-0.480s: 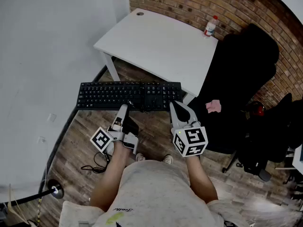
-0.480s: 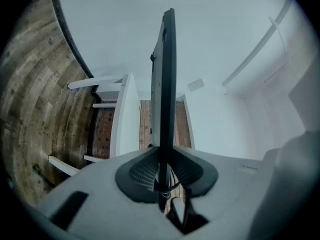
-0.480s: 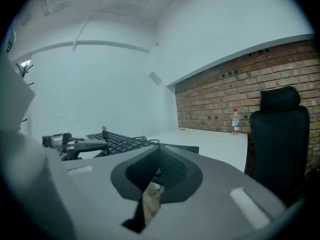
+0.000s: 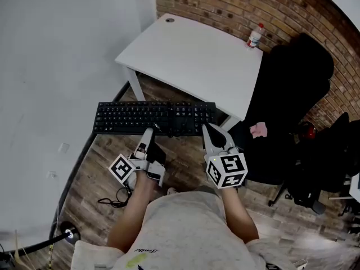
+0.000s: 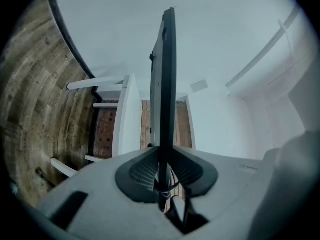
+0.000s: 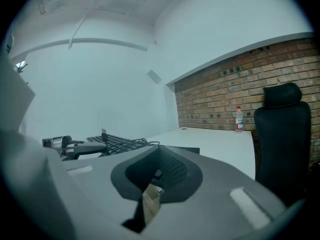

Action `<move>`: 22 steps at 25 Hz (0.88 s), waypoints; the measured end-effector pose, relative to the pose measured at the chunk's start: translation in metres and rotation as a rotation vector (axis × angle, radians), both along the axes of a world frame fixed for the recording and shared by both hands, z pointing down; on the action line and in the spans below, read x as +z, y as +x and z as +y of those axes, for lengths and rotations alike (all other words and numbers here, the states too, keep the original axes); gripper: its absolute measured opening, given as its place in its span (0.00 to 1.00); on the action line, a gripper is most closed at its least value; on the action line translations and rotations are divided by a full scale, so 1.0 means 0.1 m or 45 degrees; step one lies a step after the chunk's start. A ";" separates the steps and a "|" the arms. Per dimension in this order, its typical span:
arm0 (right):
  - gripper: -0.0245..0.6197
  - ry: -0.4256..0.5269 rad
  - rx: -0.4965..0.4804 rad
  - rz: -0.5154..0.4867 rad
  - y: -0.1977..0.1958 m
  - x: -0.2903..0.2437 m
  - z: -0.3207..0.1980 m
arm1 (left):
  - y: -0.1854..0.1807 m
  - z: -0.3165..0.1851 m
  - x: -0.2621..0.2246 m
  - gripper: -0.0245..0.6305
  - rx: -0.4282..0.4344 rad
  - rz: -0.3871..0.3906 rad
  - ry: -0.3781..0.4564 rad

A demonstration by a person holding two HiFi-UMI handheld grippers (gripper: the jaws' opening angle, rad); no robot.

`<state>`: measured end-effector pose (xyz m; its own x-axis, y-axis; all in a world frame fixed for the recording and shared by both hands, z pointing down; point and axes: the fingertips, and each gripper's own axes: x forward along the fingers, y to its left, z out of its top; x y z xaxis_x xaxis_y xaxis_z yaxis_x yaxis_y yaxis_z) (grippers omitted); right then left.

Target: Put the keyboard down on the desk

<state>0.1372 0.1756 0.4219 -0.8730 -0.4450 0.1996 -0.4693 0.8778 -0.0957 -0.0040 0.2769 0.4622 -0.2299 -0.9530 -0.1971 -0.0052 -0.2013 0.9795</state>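
Observation:
A black keyboard point(image 4: 154, 117) hangs level in the air over the wooden floor, just in front of the white desk point(image 4: 191, 55). My left gripper point(image 4: 147, 134) is shut on the middle of its near edge. In the left gripper view the keyboard point(image 5: 165, 84) stands edge-on between the jaws of the left gripper point(image 5: 162, 184). My right gripper point(image 4: 208, 129) pinches the keyboard's near right corner. In the right gripper view the keyboard point(image 6: 117, 143) stretches away to the left of the right gripper point(image 6: 157, 176), with the desk point(image 6: 220, 144) beyond it.
A plastic bottle point(image 4: 255, 35) stands at the desk's far right corner by the brick wall point(image 4: 225, 4). A black office chair point(image 4: 287, 94) with something pink point(image 4: 259, 130) on its seat is right of the desk. A cable point(image 4: 115, 198) lies on the floor at the left.
The whole head view has shifted slightly down and right. The keyboard stays held by both grippers at about the same place before the desk.

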 end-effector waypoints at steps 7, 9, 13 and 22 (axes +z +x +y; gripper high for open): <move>0.05 0.000 0.028 0.009 -0.23 0.02 -0.17 | -0.27 -0.16 0.07 0.15 0.016 0.005 -0.013; 0.05 -0.006 0.029 0.009 -0.28 0.03 -0.28 | -0.32 -0.26 0.07 0.15 0.020 0.009 -0.010; 0.05 -0.013 0.016 0.006 -0.43 0.07 -0.54 | -0.44 -0.53 0.10 0.15 0.018 0.015 -0.014; 0.05 -0.042 0.004 0.013 -0.87 0.10 -1.43 | -0.87 -1.44 0.12 0.15 0.006 0.035 -0.025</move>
